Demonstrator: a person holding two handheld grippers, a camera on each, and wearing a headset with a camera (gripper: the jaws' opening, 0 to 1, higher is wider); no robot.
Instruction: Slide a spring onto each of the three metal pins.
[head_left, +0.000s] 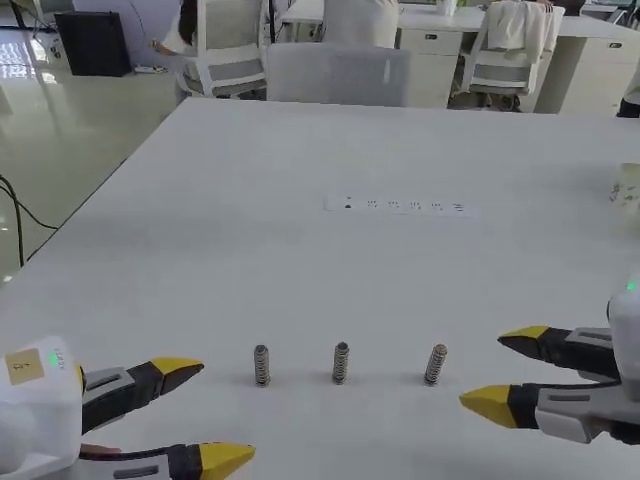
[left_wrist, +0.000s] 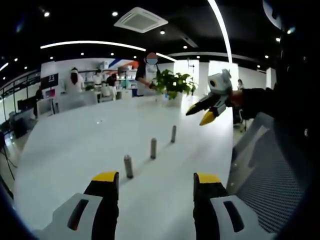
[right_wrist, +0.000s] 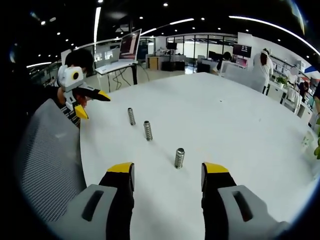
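Three springs (head_left: 341, 362) stand upright in a row on the table (head_left: 300, 160), low centre of the head view. Left gripper (head_left: 225, 413) sits lower left and right gripper (head_left: 481, 371) lower right, both wide open, empty, tips pointing inward.
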